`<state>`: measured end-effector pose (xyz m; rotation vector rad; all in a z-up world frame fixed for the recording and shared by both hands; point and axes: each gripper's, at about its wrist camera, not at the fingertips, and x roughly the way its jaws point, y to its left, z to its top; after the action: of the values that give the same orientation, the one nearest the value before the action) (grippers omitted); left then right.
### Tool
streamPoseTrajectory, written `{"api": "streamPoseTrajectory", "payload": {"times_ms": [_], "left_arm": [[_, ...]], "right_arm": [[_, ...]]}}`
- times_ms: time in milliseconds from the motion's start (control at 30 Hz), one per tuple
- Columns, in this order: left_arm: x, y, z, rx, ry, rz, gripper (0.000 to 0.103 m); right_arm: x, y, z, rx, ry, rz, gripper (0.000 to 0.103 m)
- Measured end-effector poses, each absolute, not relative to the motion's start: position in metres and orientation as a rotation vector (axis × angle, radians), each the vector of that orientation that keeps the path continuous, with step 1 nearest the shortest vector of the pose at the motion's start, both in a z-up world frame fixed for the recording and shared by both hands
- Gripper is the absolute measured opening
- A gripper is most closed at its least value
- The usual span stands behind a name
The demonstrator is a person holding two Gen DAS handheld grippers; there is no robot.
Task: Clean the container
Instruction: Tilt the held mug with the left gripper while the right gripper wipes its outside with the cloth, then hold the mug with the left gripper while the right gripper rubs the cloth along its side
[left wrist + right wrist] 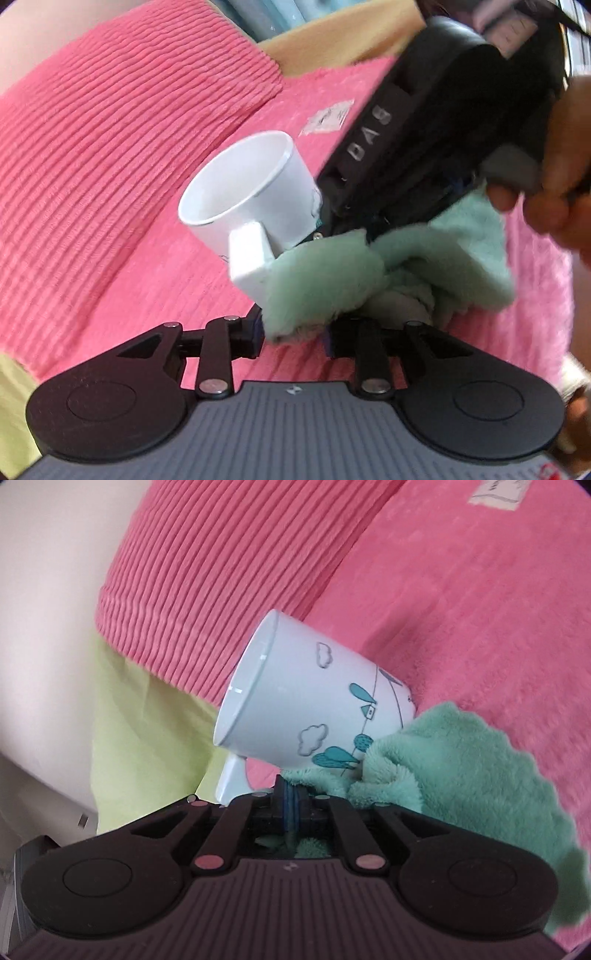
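A white mug (310, 698) with blue cloud and drop drawings hangs tilted over the pink bedspread, its mouth (236, 177) facing up-left. Its square handle (248, 258) points toward my left gripper. My right gripper (292, 802) is shut just under the mug's wall beside the handle (229, 782), and cloth hides the exact contact. In the left wrist view that right gripper (320, 229) meets the mug near its base, with a person's hand (554, 166) holding it. My left gripper (291, 332) is shut on a bunched green fleece cloth (369, 273), which lies against the mug's underside (461, 775).
A ribbed pink pillow (122, 122) lies at the left on the pink bedspread (480, 609). A white label (328, 118) sits on the spread behind the mug. A yellow-green sheet (147, 738) and a pale wall (48, 609) lie beyond the pillow's edge.
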<state>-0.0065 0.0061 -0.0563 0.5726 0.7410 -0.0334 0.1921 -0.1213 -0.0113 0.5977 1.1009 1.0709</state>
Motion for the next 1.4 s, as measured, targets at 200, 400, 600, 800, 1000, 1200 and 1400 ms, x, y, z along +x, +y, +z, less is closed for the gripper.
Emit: {"api": "streamPoseTrajectory", "payload": {"times_ms": [200, 400, 600, 800, 1000, 1200, 1400], "left_arm": [[-0.004, 0.010, -0.060, 0.571, 0.781, -0.044, 0.037], [-0.009, 0.007, -0.059, 0.589, 0.766, -0.040, 0.034], [-0.007, 0.006, -0.061, 0.657, 0.727, -0.023, 0.034], [-0.012, 0.004, -0.067, 0.719, 0.723, -0.028, 0.035], [-0.017, 0.002, -0.070, 0.769, 0.715, -0.036, 0.038], [-0.025, 0.000, -0.071, 0.801, 0.697, -0.036, 0.039], [-0.029, 0.001, -0.067, 0.795, 0.672, -0.035, 0.041]], "right_arm": [[0.175, -0.095, 0.014, 0.137, 0.989, 1.108, 0.000], [0.161, -0.114, 0.032, 0.167, 0.894, 1.090, 0.002], [0.171, -0.112, 0.019, 0.344, 0.832, 1.147, 0.002], [0.179, -0.102, 0.005, 0.247, 0.852, 1.224, 0.000], [0.169, -0.081, 0.020, -0.098, 0.805, 1.255, 0.000], [0.141, -0.058, 0.035, -0.562, 0.766, 1.244, 0.000], [0.134, -0.081, 0.046, -0.529, 0.716, 1.215, 0.000]]}}
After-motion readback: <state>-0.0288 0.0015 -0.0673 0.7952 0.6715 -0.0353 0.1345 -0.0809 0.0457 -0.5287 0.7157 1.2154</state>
